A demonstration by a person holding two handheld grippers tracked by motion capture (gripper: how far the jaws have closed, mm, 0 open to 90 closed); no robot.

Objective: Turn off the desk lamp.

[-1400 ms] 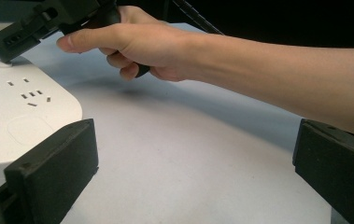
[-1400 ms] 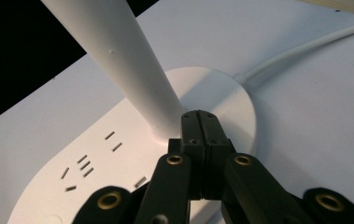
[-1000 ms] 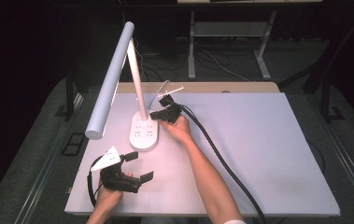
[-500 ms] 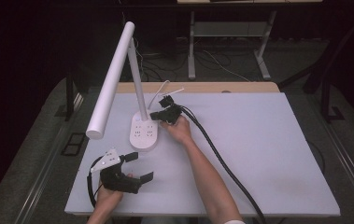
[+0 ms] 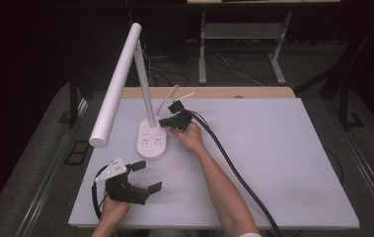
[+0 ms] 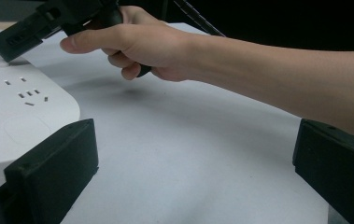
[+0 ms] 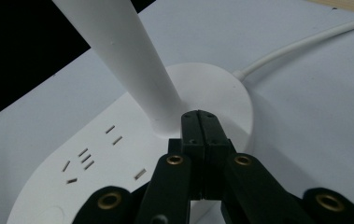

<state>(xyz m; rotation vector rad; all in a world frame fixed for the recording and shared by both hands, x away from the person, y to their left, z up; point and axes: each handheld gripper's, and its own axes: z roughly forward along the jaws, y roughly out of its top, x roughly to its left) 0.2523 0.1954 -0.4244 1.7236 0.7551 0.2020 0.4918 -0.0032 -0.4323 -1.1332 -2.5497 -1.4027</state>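
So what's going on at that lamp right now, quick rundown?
Right tool shut, tips on the desk lamp base beside the stem. Left tool open, empty, near the base's front edge. Nothing in the way.

High view looks down; both gripper views sit close, sharing the lamp base (image 5: 151, 142).

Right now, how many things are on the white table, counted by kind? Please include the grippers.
Lamp with sockets in its base: 1
White cord from that base: 1
Grippers: 2, left with jaws apart, right with jaws together at the lamp's post
Total: 4
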